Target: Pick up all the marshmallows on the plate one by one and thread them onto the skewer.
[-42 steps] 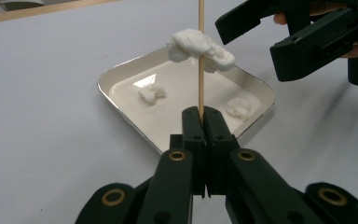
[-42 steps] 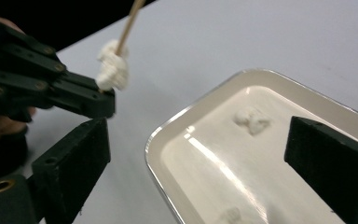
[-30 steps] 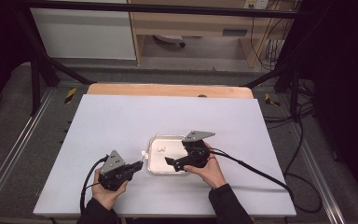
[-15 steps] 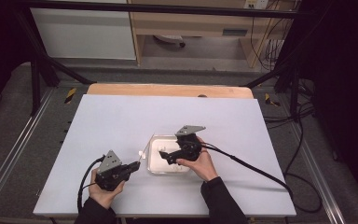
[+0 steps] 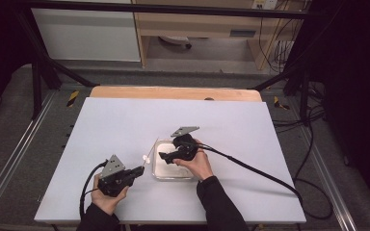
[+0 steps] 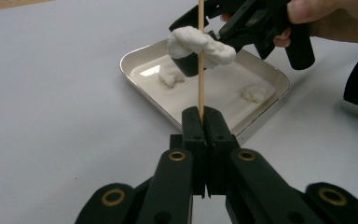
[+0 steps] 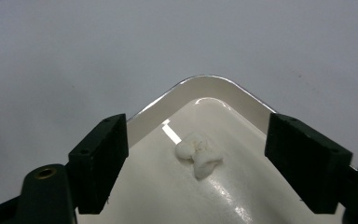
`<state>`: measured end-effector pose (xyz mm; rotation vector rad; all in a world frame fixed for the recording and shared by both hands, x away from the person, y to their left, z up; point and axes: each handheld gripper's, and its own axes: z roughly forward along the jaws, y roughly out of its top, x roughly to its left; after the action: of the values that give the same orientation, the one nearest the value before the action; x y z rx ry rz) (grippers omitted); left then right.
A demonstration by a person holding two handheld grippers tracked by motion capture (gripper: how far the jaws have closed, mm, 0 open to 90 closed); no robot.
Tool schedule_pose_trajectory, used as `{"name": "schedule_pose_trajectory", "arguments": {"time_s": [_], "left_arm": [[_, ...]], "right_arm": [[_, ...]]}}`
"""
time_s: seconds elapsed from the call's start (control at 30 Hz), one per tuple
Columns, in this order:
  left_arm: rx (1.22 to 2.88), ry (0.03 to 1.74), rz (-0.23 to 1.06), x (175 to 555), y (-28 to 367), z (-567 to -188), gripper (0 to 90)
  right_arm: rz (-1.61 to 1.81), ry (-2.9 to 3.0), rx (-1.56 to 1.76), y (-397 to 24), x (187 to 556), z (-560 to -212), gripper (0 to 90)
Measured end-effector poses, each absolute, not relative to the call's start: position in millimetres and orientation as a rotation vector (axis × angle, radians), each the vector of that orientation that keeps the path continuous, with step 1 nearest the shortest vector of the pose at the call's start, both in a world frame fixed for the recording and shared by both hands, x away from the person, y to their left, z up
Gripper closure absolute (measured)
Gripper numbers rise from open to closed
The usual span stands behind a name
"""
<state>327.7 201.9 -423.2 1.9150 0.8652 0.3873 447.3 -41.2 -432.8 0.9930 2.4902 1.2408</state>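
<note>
— Well, what has changed with the right gripper [image 5: 163,155]?

— It has slid toward nine o'clock across the tray [image 5: 156,175], from the three o'clock rim a second ago to the tray's nine o'clock half now. Its jaws have just been closing, yet they are apart. In the right gripper view a white lump [image 7: 198,156] lies on the tray floor between the two pads, and neither pad touches it.

— And the left gripper [image 5: 138,169]?

— It has not moved. It sits at about eight o'clock from the tray, with its jaws pressed together on the lower end of a wooden skewer [image 6: 200,70], which points toward one o'clock in the high view. A threaded piece [image 6: 191,39] of the same white stuff is already on the stick, above the tray's nine o'clock edge.

— So what does that mean for the work?

— It looks like one piece is skewered and the right hand is going for the next. The squeeze has begun but no grip is made. Whether the pads are low enough to catch the lump cannot be judged from the high view, as it is too small there. The stuff looks soft, so a hard pinch could squash it.

— Where is the tray itself?

— It is near the middle of the table [image 5: 101,125].
</note>
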Motion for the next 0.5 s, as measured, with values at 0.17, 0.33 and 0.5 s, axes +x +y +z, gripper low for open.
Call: {"name": "schedule_pose_trajectory", "arguments": {"time_s": [0.17,0.33,0.5], "left_arm": [[1.916,0.866,0.387,328.0,202.3,-423.4,89.1],[1.918,0.865,0.388,328.3,202.1,-423.5,89.1],[1.920,0.865,0.389,328.2,201.1,-424.0,89.1]], "right_arm": [[1.178,2.518,0.977,-36.0,451.5,-438.3,33.8],[1.126,2.515,0.974,-35.0,454.6,-443.6,42.1],[1.107,2.527,0.946,-34.6,454.9,-444.6,49.6]]}}
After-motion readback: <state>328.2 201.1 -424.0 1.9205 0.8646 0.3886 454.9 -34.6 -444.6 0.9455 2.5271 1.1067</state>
